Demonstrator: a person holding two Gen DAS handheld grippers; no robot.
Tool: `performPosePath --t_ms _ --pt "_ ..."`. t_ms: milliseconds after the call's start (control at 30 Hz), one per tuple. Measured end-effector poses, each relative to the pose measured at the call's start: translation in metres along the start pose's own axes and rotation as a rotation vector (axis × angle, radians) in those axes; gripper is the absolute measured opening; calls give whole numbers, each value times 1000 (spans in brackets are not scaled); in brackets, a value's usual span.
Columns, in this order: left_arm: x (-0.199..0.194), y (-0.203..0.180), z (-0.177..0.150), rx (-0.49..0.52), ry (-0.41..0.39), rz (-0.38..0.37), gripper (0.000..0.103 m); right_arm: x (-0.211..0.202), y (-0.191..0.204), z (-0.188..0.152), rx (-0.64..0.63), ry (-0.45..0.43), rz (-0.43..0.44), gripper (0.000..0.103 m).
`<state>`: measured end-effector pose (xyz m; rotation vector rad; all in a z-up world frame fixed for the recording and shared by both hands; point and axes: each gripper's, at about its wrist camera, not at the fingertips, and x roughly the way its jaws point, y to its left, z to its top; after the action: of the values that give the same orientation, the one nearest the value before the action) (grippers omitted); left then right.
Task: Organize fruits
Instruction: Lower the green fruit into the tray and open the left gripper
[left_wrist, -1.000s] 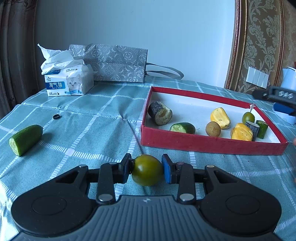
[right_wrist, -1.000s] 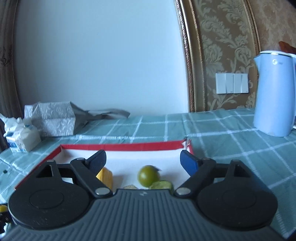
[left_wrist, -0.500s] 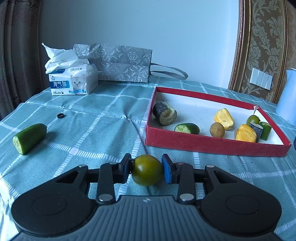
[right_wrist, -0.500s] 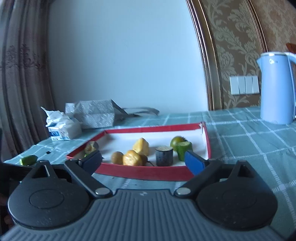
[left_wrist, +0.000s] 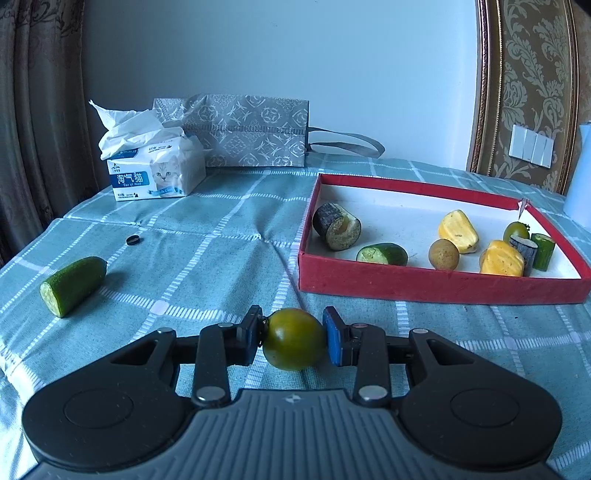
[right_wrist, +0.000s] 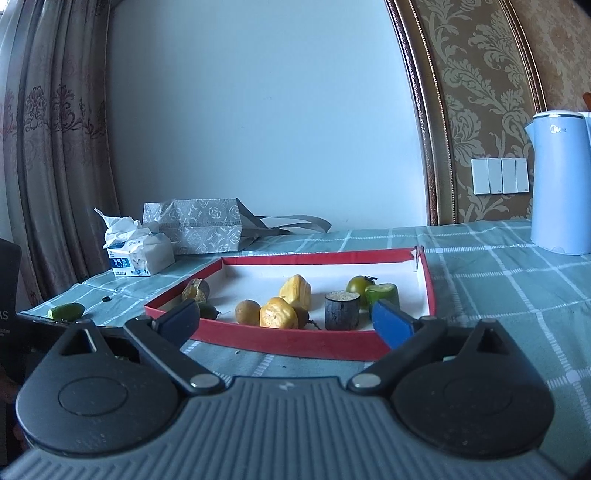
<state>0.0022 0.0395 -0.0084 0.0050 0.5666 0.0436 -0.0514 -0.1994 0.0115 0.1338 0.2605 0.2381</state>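
My left gripper (left_wrist: 293, 338) is shut on a round green fruit (left_wrist: 294, 339), held just above the cloth in front of the red tray's (left_wrist: 436, 284) near left corner. The tray holds a dark cut piece (left_wrist: 337, 226), a cucumber piece (left_wrist: 382, 254), a brown round fruit (left_wrist: 443, 254), two yellow pieces (left_wrist: 458, 230), a green fruit (left_wrist: 516, 230) and small cut pieces. A cucumber half (left_wrist: 72, 285) lies on the cloth at the left. My right gripper (right_wrist: 286, 325) is open and empty, in front of the tray (right_wrist: 291, 341).
A tissue pack (left_wrist: 157, 173) and a grey patterned bag (left_wrist: 251, 131) stand at the back of the table. A small black ring (left_wrist: 133, 240) lies on the cloth. A blue kettle (right_wrist: 559, 182) stands at the back right.
My right gripper has pulled back out of the tray to its near side and stayed open. My left gripper keeps hold of the green fruit and has drifted slightly.
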Motion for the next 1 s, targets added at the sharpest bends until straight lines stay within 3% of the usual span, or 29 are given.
performPosePath --t_ms 233,633,1000 --pt "-3 -10 11 26 -24 6 35 0 -1 0 2 0 5 101" --pt "14 -55 76 89 -114 -18 36 4 -8 -1 49 23 -5 101" --pt "62 -71 91 99 -63 -26 35 6 -10 0 56 25 2 101"
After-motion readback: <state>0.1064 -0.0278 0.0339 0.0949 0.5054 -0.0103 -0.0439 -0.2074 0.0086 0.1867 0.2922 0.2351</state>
